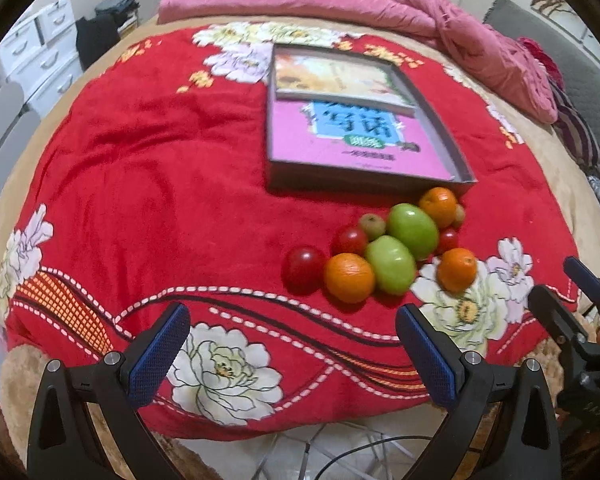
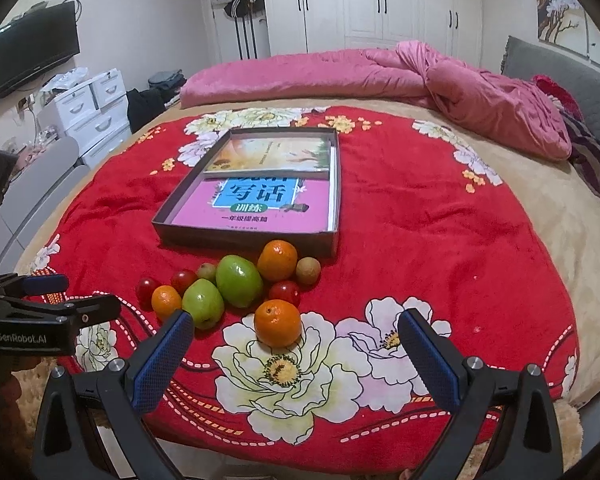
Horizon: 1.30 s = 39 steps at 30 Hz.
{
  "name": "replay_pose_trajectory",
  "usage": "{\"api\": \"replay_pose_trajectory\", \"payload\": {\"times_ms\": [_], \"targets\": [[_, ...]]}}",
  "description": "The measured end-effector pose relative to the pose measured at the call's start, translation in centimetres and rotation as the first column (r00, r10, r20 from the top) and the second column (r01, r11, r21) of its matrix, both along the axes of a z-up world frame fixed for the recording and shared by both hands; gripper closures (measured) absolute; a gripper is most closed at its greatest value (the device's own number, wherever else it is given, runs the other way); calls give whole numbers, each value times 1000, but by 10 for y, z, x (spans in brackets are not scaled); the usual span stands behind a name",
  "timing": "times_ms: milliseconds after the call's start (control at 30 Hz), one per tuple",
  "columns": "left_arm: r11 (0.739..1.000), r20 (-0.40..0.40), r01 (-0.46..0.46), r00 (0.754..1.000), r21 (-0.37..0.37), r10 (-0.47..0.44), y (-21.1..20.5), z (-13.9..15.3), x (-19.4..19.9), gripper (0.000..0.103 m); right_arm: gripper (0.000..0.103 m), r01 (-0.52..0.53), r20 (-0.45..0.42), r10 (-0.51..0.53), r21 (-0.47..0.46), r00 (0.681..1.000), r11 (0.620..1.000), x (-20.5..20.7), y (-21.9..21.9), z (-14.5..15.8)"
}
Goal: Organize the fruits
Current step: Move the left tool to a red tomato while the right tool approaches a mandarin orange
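Observation:
A cluster of fruit lies on the red flowered blanket (image 1: 140, 168) in front of a shallow grey box (image 2: 244, 236) lined with books. In it are three oranges (image 2: 278, 323) (image 2: 277, 260) (image 2: 166, 302), two green apples (image 2: 239, 280) (image 2: 203, 303), small red fruits (image 2: 285, 292) and brownish ones (image 2: 308, 270). The same orange (image 1: 349, 278) and green apple (image 1: 413, 231) appear in the left wrist view. My left gripper (image 1: 292, 322) is open, short of the fruit. My right gripper (image 2: 296, 330) is open too, with the nearest orange just beyond its fingertips.
A pink quilt (image 2: 440, 80) is bunched along the bed's far side. White drawers (image 2: 96, 108) and a wall television (image 2: 28, 48) stand at the left. The grey headboard (image 2: 572, 80) is at the right. The bed's near edge drops to the floor (image 1: 340, 448).

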<state>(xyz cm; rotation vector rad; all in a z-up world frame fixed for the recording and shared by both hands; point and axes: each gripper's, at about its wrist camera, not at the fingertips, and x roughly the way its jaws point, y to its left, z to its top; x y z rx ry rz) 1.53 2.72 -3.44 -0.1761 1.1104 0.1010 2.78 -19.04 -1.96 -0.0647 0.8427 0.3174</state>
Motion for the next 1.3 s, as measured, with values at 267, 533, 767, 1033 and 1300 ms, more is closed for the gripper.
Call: {"api": "replay_pose_trajectory", "payload": {"times_ms": [267, 533, 767, 1033, 1300], "targets": [[999, -45, -16, 999, 48, 18, 17, -20, 12, 1, 0, -22, -46, 22, -5, 999, 1000, 6, 3, -12], [999, -94, 34, 995, 13, -32, 27, -38, 25, 16, 0, -58, -92, 55, -30, 994, 998, 11, 10, -24], [992, -97, 120, 988, -47, -124, 18, -47, 32, 46, 0, -72, -122, 66, -50, 990, 996, 20, 12, -35], [983, -92, 157, 982, -92, -165, 15, -51, 42, 59, 6, -89, -177, 80, -46, 981, 995, 37, 16, -51], [974, -82, 165, 980, -157, -180, 19, -54, 50, 67, 30, -130, -206, 117, -52, 972, 990, 44, 26, -65]]}}
